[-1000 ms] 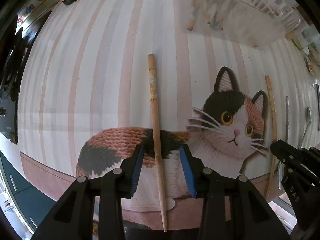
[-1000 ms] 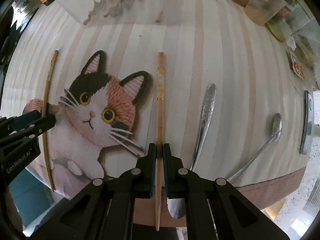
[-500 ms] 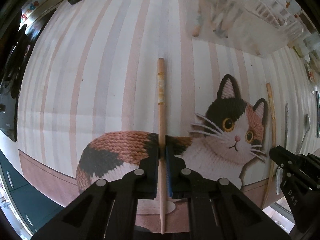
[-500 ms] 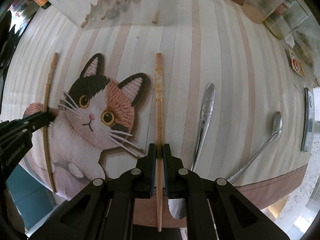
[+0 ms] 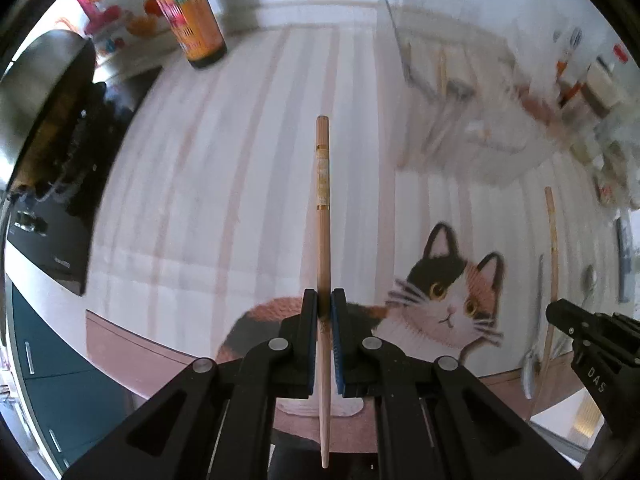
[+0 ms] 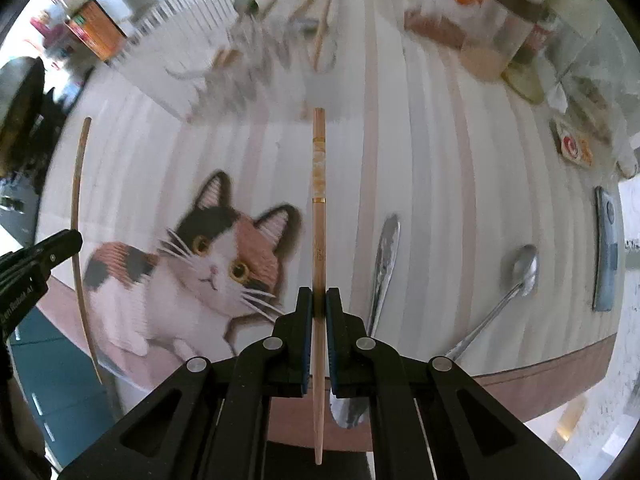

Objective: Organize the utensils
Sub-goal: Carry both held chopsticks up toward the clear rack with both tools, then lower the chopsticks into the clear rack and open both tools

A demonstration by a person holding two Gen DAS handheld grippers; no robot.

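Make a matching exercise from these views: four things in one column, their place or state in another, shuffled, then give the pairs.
Things:
1. left chopstick
2. right chopstick
3. spoon
4. bottle

Places or states:
A. lying on the mat, right of the right hand-held gripper
B. standing at the mat's far left corner
C. clamped in the right hand-held gripper
D. clamped in the left hand-held gripper

Pairs: 1-D, 2-C, 3-A, 4-B

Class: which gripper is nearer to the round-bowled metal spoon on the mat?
Right. The right gripper hangs just left of the spoon; the left gripper is beyond the cat picture.
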